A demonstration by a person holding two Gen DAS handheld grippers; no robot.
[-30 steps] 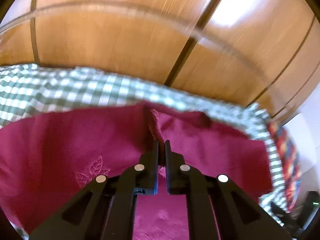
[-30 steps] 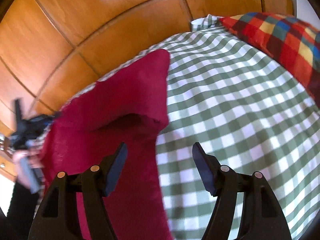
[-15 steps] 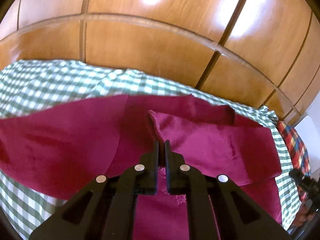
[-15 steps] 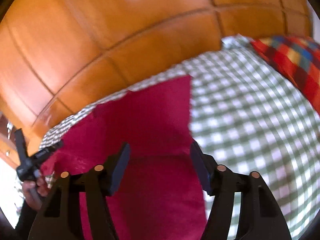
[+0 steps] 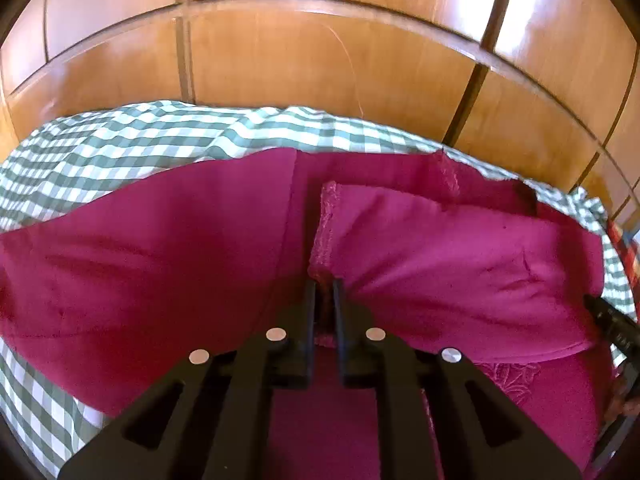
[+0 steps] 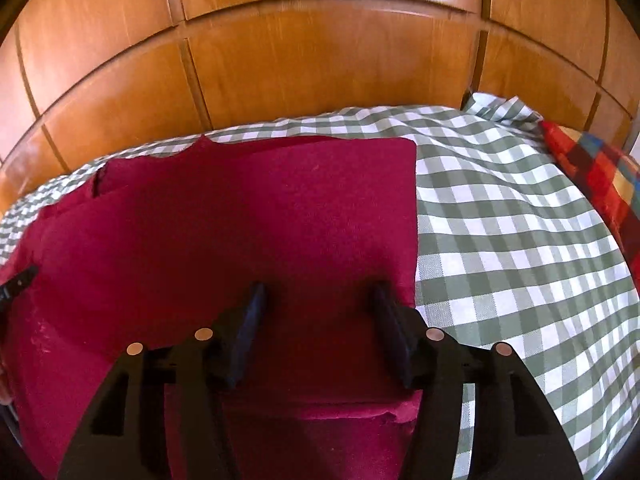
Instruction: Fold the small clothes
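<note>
A crimson garment [image 5: 160, 248] lies spread on a green-and-white checked sheet [image 5: 120, 140]. My left gripper [image 5: 324, 292] pinches a stitched hem of a folded-over flap [image 5: 460, 248]; its jaws are just starting to part, with the hem still between them. In the right wrist view the garment [image 6: 240, 220] lies flat with a straight right edge. My right gripper [image 6: 320, 296] hovers open over its near right part, jaws closing, and nothing is pinched between them. Leaf embroidery [image 5: 508, 380] shows under the flap.
Wooden wardrobe panels [image 5: 280, 52] rise right behind the bed. A multicoloured checked pillow [image 6: 600, 176] lies at the far right on the checked sheet [image 6: 500, 220]. Each gripper's tip shows at the edge of the other's view: the right gripper [image 5: 612, 324] and the left gripper [image 6: 16, 284].
The left gripper came down with the hem, laying the flap over the garment. The right gripper swung left from the bare sheet to above the garment, and its jaws narrowed.
</note>
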